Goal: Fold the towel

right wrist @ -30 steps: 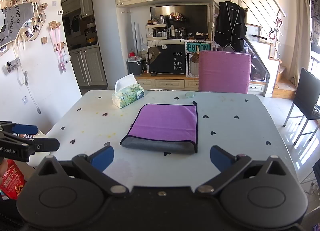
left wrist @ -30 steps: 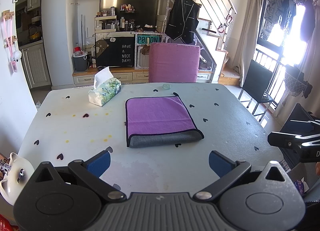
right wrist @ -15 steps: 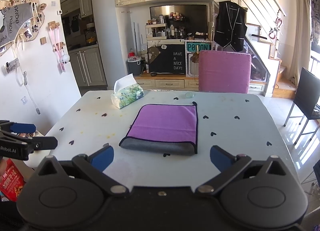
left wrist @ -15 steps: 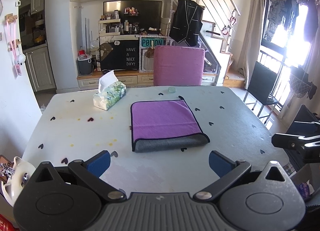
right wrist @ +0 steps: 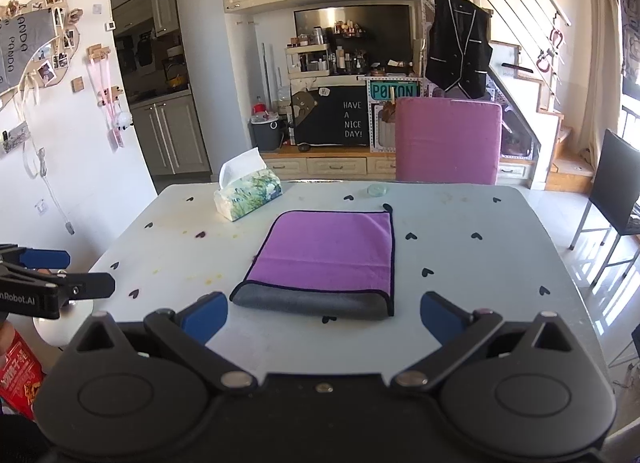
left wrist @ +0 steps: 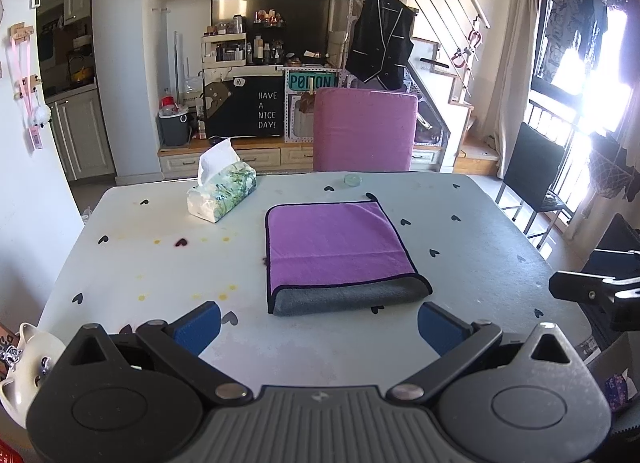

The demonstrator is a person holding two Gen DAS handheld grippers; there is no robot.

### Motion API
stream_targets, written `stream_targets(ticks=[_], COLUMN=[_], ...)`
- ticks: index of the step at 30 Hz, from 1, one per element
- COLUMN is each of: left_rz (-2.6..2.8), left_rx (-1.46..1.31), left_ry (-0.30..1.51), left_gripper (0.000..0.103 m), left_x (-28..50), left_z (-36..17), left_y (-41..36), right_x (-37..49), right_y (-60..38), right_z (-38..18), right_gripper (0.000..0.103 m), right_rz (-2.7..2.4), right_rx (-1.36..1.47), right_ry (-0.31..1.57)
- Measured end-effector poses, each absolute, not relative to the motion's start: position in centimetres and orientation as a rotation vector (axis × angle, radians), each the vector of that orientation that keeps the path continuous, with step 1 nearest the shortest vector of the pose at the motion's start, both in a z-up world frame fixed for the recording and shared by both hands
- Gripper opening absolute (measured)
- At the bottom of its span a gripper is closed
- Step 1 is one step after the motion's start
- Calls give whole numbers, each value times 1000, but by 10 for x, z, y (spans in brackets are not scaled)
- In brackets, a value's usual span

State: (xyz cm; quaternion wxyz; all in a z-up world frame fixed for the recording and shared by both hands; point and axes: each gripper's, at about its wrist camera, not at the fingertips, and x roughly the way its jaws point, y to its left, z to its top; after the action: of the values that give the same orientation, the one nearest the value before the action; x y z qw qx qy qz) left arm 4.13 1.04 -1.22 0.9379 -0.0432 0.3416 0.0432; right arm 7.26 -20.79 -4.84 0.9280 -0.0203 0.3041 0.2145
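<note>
A purple towel (left wrist: 336,243) with a grey underside lies folded flat in the middle of the white table (left wrist: 160,263); its grey fold edge faces me. It also shows in the right wrist view (right wrist: 326,251). My left gripper (left wrist: 318,329) is open and empty, held back above the near table edge. My right gripper (right wrist: 324,317) is open and empty, also short of the towel. Each gripper appears at the other view's edge: the right gripper (left wrist: 592,295), the left gripper (right wrist: 56,287).
A tissue box (left wrist: 222,193) stands at the back left of the table, also in the right wrist view (right wrist: 248,195). A small clear disc (left wrist: 353,179) lies near the far edge. A pink chair (left wrist: 364,131) stands behind the table; a black chair (left wrist: 534,175) is at right.
Both grippers have drawn back and risen slightly from the table, staying open. The towel has not moved.
</note>
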Motion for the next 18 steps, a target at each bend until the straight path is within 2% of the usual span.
stream_targets(ticks=[18], left_rz=[171], left_rx=[-122], left_ry=[740], left_gripper=[103], left_x=[115], left_z=[-58], left_y=[28], right_x=[144], right_y=[-198], right_z=[-84], right_gripper=[102], right_rz=[388], right_rx=[-32], right_ry=[621])
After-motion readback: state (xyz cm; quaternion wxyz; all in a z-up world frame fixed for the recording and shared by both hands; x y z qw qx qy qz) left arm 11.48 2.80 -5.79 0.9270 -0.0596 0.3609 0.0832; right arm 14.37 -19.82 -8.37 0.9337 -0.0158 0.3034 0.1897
